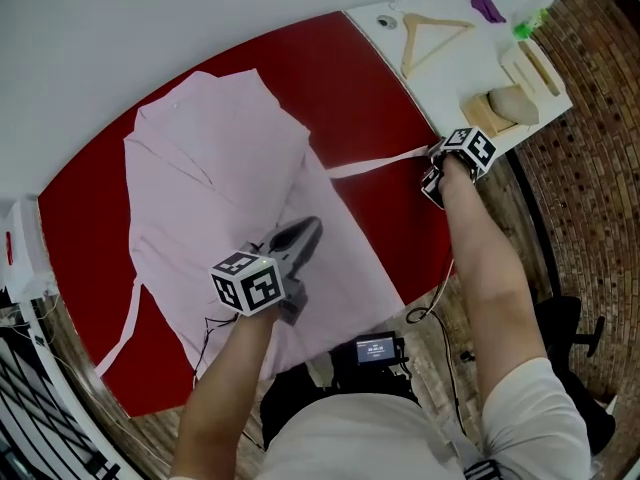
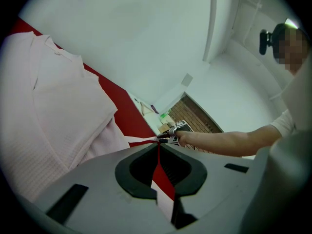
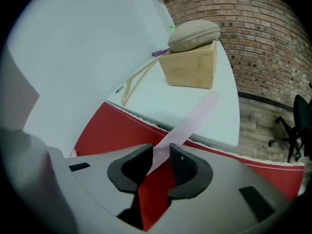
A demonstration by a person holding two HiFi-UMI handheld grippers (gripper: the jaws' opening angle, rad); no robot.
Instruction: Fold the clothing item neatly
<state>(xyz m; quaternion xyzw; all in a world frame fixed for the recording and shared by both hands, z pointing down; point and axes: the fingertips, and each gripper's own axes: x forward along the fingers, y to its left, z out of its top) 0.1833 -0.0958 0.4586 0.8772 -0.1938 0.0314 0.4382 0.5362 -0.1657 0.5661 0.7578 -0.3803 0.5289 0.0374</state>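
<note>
Our left claw [image 2: 159, 143] is closed above the pink robe [image 2: 63, 106] (maybe pinching fabric); right claw [image 3: 160, 153] narrowly parted around the belt [image 3: 191, 120].

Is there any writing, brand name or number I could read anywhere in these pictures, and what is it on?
No text can be read in any view.
Small lit screen near the person's waist: shows something, too small to read.
Marker cube on the left gripper, and the one on the right gripper: black-and-white square patterns only, no letters or numbers.
</note>
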